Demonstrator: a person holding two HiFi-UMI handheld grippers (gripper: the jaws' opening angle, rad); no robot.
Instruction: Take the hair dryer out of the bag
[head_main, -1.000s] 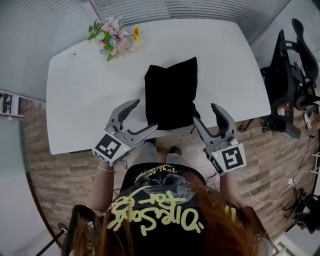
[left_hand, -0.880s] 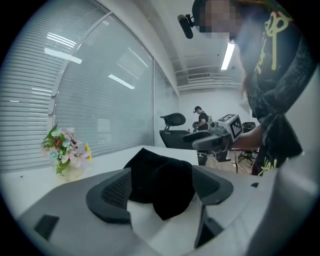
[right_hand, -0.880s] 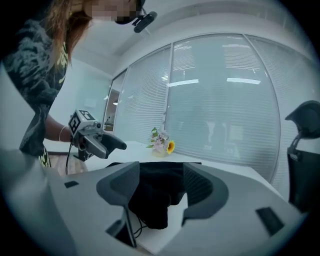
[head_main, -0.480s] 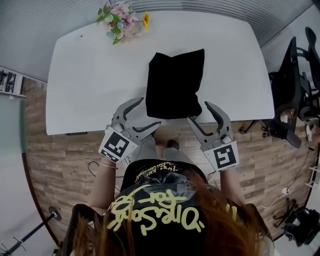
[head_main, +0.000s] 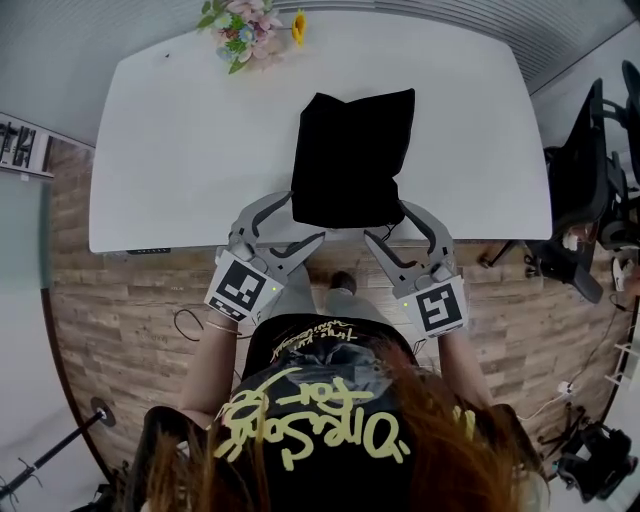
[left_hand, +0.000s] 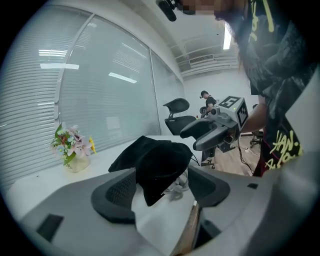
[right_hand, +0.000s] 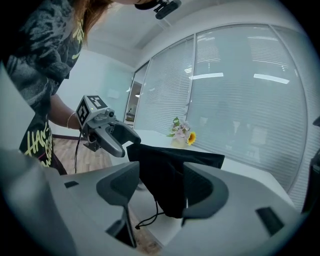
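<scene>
L gripper (head_main: 305, 218) sits at the black bag's (head_main: 350, 160) near-left corner. Its jaws are apart and have just been closing a bit; the corner's betw. them, pads not pressing. R gripper (head_main: 387, 222) is at the bag's near-right corner, jaws released, cloth and drawstring (right_hand: 150, 217) betw. them, no grip. The bag lies on the white table (head_main: 180, 130). Hair dryer not in sight. Flowers (head_main: 250, 25) stand beyond the bag, far-left.
</scene>
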